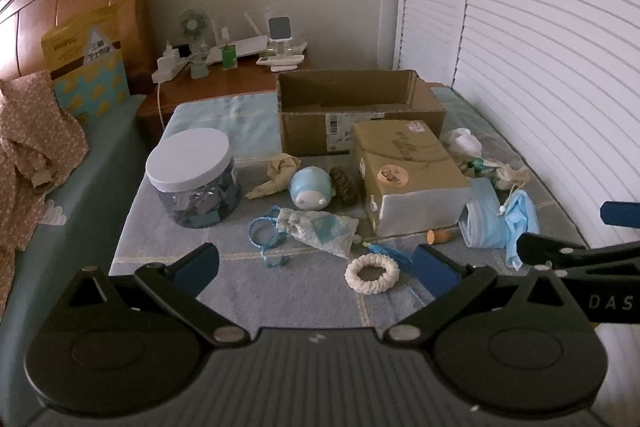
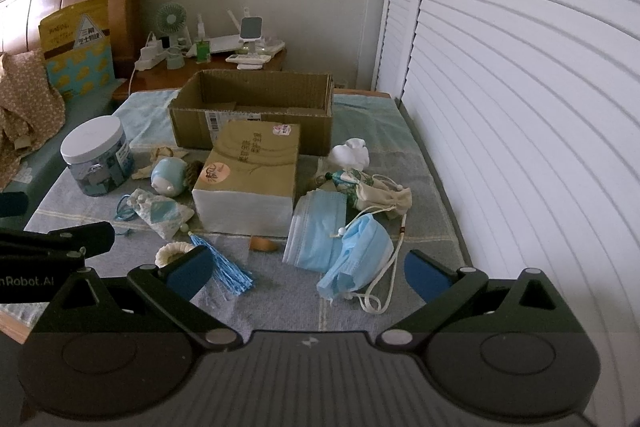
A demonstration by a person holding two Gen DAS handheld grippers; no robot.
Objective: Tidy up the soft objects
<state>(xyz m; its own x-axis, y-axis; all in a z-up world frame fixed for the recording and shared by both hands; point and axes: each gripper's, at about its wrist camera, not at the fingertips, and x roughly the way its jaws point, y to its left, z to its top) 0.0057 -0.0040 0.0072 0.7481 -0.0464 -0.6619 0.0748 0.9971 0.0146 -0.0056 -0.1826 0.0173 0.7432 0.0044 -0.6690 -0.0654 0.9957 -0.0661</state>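
Checked blanket (image 2: 280, 303) cluttered; nightstand (image 2: 168, 77) behind, louvred doors (image 2: 520, 107) right.

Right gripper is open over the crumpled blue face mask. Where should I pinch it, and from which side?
Pinch the crumpled face mask at its raised, bunched middle fold, coming straight down from above with the right gripper. That ridge stands proud of the bedspread, so the fingers can probably close across it; the loose ear loop at its near edge looks too thin to hold reliably.

Pale blue face masks (image 2: 344, 247) lie near right on a grey-blue checked cloth (image 2: 280, 291); far behind, a plain brown cardboard box (image 2: 256, 107); left, a white-lidded jar (image 1: 192, 175).
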